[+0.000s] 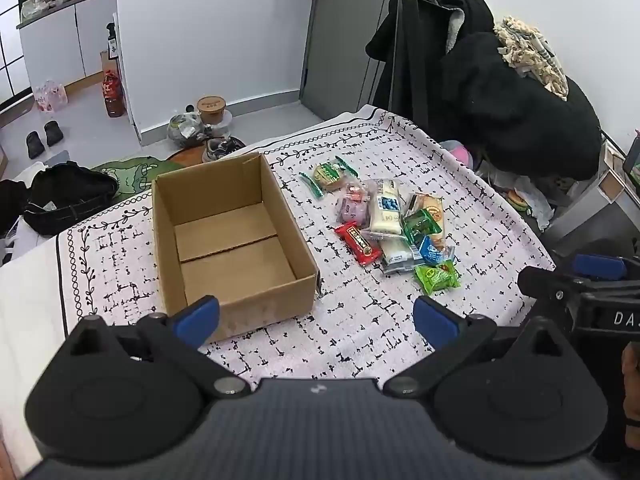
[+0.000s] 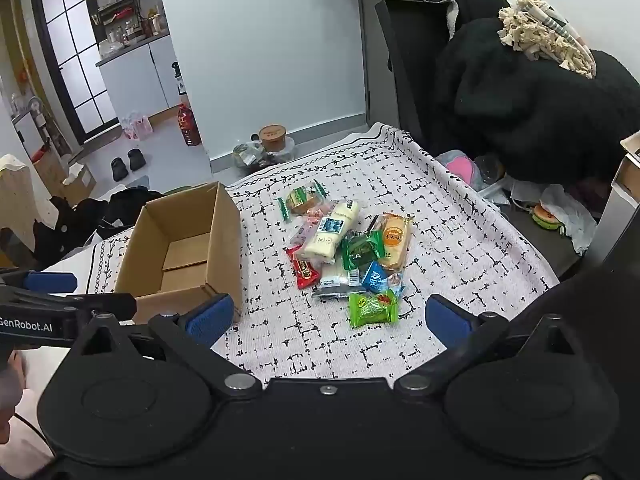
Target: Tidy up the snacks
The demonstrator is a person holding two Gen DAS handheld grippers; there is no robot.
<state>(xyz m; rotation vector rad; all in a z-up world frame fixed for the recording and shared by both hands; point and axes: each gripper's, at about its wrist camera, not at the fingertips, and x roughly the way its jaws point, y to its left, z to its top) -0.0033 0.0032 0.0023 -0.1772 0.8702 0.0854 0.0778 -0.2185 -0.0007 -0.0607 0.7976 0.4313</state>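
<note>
An empty open cardboard box (image 1: pixel 232 236) (image 2: pixel 180 252) stands on the patterned tablecloth (image 1: pixel 360 320), left of a heap of several wrapped snacks (image 1: pixel 394 224) (image 2: pixel 348 248). The heap holds a red bar (image 1: pixel 357 243), a cream-coloured pack with a blue label (image 2: pixel 328 232), an orange-labelled cake (image 2: pixel 394 242) and a bright green packet (image 1: pixel 436 277) (image 2: pixel 373 309) nearest me. My left gripper (image 1: pixel 316 320) hovers open over the cloth just in front of the box's near right corner, holding nothing. My right gripper (image 2: pixel 328 322) hangs open just short of the green packet, also holding nothing.
A chair piled with black coats (image 1: pixel 500 92) and a fringed cloth (image 2: pixel 548 36) stands at the table's far right. Dark clothes (image 1: pixel 68 196) lie left of the table. Bottles, shoes and a tub sit on the floor beyond the far edge.
</note>
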